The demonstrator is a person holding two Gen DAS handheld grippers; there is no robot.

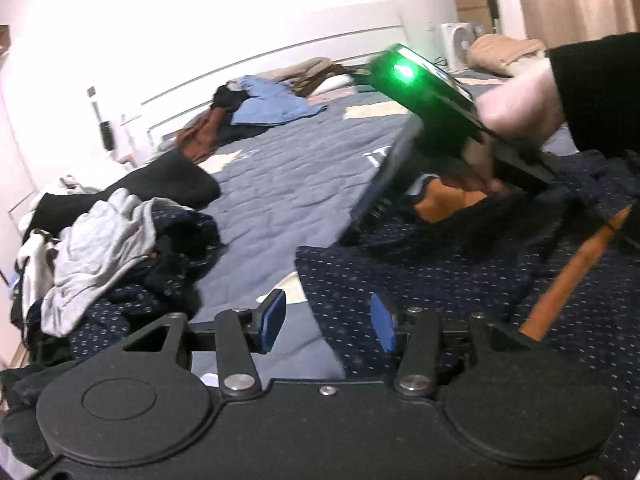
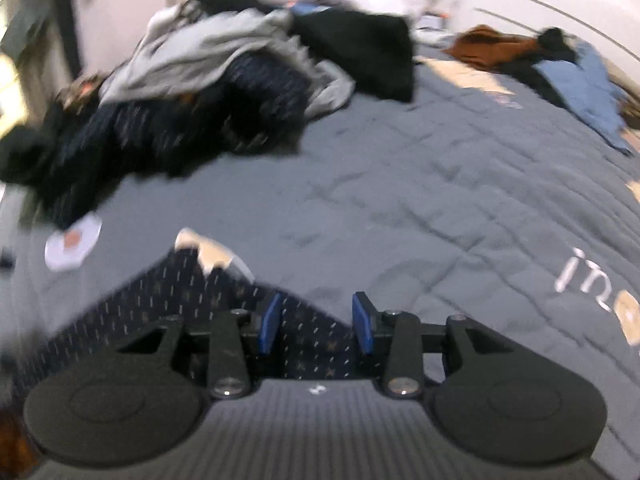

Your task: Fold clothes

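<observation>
Navy dotted woven garment (image 1: 460, 280) laid on the grey-blue quilted bedspread (image 2: 400, 184); left gripper (image 1: 328, 320) and right gripper (image 2: 316, 322) both parted, pads clear of cloth. Advisable: smooth the fold flat before regripping any edge

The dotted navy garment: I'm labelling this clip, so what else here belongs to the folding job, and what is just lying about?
In the job:
dotted navy garment
left claw, open
right claw, open above the garment

Lying about:
heap of clothes
light blue garment
brown garment
fan
</observation>
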